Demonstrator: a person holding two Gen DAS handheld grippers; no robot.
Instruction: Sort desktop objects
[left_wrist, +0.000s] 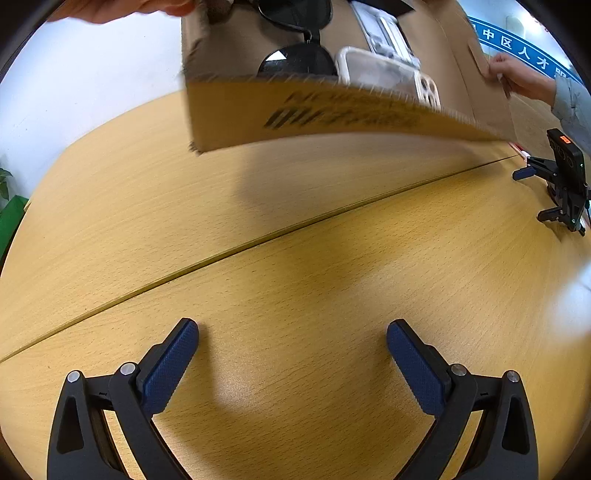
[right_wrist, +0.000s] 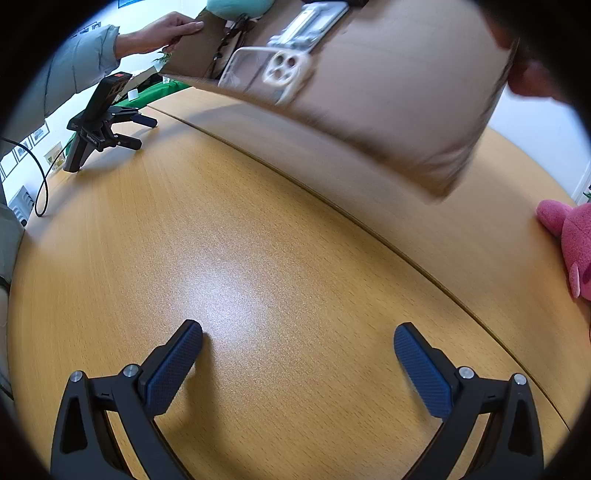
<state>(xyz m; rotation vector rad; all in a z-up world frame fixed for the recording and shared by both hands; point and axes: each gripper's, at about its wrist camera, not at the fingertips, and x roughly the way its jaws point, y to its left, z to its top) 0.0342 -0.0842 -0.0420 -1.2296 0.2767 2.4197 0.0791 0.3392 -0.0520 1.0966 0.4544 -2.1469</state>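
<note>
A cardboard box (left_wrist: 314, 114) is held tilted in the air above the far side of the table by two bare hands (left_wrist: 517, 75). It shows from the other side in the right wrist view (right_wrist: 399, 92). Inside it lie black sunglasses (left_wrist: 295, 55), a clear phone case (left_wrist: 388, 74) (right_wrist: 269, 72) and a white device (right_wrist: 310, 26). My left gripper (left_wrist: 291, 347) is open and empty, low over the wooden table (left_wrist: 295, 258). My right gripper (right_wrist: 297, 350) is open and empty over the table too. Each gripper also shows resting in the other's view: the right one (left_wrist: 561, 181), the left one (right_wrist: 103, 125).
A pink plush toy (right_wrist: 572, 243) sits at the right table edge. A black cable (right_wrist: 40, 184) loops off the left edge. A seam (left_wrist: 258, 240) crosses the tabletop. A green plant (left_wrist: 7, 218) stands beyond the left edge.
</note>
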